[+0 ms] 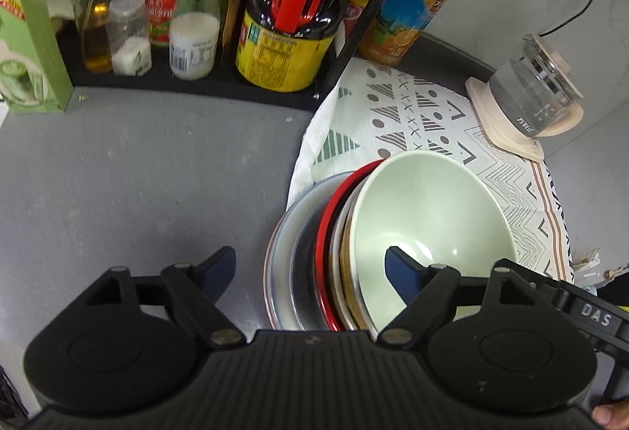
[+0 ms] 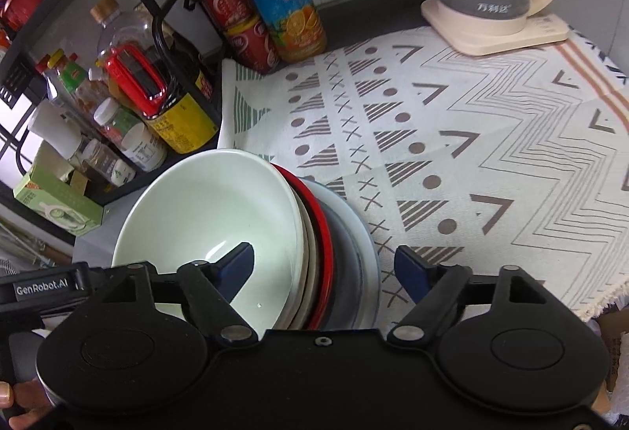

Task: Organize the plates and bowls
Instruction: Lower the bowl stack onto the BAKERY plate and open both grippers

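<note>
A pale green bowl (image 1: 428, 229) is seen topping a nested stack of plates (image 1: 310, 257) at the patterned cloth's (image 2: 471, 139) near edge. The left gripper (image 1: 310, 267) and right gripper (image 2: 324, 267) are spread apart, straddling opposite rims without pressing; neither is judged nearer.

The stack of plates and bowls (image 1: 346, 253) rests on the counter (image 1: 137, 174), overlapping the near left edge of the patterned cloth (image 2: 452, 155). The pale green bowl (image 2: 212, 217) is uppermost: upright, empty, glossy inside. Beneath it, rims protrude on one side in sequence: a cream-coloured dish (image 2: 308, 253), a red plate (image 2: 324, 233), a dark dish (image 2: 346, 253), and a wide white plate (image 2: 365, 233) lowest.
</note>
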`<state>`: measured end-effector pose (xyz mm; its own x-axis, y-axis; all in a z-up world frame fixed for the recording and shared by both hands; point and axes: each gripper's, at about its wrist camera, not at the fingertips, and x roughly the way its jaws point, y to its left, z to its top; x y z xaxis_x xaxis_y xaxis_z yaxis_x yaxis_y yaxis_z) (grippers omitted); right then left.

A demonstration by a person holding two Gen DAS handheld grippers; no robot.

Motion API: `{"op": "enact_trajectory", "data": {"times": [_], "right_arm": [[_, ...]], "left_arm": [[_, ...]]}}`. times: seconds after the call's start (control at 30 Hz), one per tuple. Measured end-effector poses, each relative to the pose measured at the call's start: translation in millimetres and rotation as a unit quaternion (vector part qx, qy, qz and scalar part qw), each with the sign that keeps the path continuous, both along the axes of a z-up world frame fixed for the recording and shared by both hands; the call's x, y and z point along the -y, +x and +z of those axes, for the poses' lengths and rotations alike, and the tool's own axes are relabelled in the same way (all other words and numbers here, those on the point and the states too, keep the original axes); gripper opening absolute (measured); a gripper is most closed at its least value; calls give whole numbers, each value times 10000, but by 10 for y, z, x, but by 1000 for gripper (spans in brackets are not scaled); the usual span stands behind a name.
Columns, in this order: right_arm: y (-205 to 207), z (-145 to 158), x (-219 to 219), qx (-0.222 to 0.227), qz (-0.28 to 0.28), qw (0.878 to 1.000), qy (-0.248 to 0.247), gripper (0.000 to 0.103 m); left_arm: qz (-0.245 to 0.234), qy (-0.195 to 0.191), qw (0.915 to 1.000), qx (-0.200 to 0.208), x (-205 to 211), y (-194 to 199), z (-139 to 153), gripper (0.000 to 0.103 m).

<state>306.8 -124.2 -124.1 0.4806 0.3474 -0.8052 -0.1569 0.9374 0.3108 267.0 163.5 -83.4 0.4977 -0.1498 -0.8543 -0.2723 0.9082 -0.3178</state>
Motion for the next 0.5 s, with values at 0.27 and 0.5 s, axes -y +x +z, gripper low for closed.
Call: {"op": "enact_trajectory", "data": {"times": [0.27,0.5], "right_arm": [[-184,197,173,378,-447,9983,6,97],[-309,346,425,724,-766,9944,-13,102]], "left_arm": [[-92,167,9998,48,23,1,83,84],[-113,275,9995,142,169,-87,187,85]]}}
